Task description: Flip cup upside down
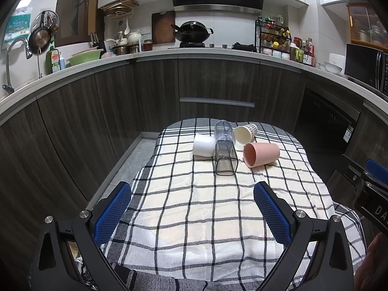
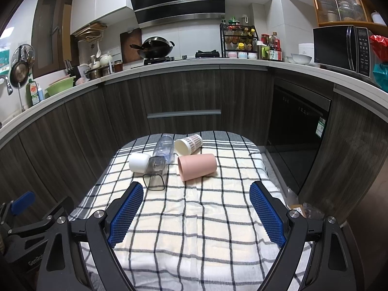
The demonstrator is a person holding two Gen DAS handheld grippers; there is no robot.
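Several cups lie on their sides at the far end of a checked cloth [image 1: 194,206]: a white cup [image 1: 203,145], a smoky clear square cup [image 1: 226,157], a clear bluish cup [image 1: 224,131], a cream patterned cup [image 1: 245,133] and a pink cup [image 1: 261,154]. In the right wrist view they are the white cup [image 2: 138,162], smoky cup [image 2: 156,173], bluish cup [image 2: 165,149], cream cup [image 2: 188,143] and pink cup [image 2: 197,166]. My left gripper [image 1: 192,191] is open and empty, well short of the cups. My right gripper [image 2: 196,190] is open and empty, just short of them.
The cloth [image 2: 194,218] covers a small table in front of dark wood kitchen cabinets [image 1: 155,92]. A dishwasher [image 2: 298,131] stands to the right. The right gripper's body [image 1: 368,189] shows at the right edge of the left view; the left one [image 2: 24,218] at the left edge of the right view.
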